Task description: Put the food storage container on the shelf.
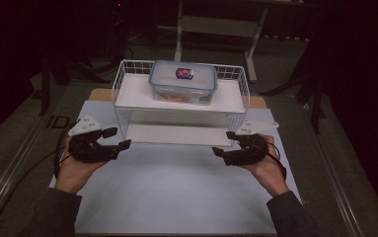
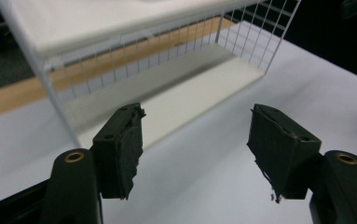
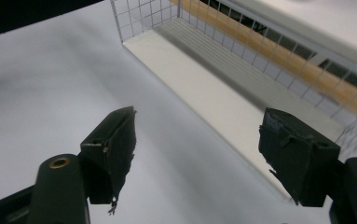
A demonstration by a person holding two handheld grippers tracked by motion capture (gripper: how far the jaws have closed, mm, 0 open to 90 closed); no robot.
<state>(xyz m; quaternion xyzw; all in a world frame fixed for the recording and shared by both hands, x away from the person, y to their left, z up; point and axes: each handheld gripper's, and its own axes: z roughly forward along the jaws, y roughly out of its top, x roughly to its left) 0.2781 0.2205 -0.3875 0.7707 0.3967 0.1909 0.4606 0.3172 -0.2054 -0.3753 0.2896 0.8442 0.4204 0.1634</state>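
Both claws empty before the wire shelf [image 1: 181, 98]

Container [image 1: 182, 81] contents are blurred; it sits atop, beyond left claw [image 1: 115, 138] and right claw [image 1: 224, 143], both gaping.

1. Left gripper [image 1: 111, 139]: held in the person's left hand [image 1: 75, 165], forearm entering from the bottom edge; its fingers [image 2: 120, 149] point inward and forward, spread apart with nothing between them.
2. Right gripper [image 1: 224, 143]: held in the right hand [image 1: 268, 170], mirrored to the left; its fingers [image 3: 113, 151] point inward, likewise parted and empty.
3. Both wrists are bent slightly inward, with a grey three-cornered plate on top of each gripper.
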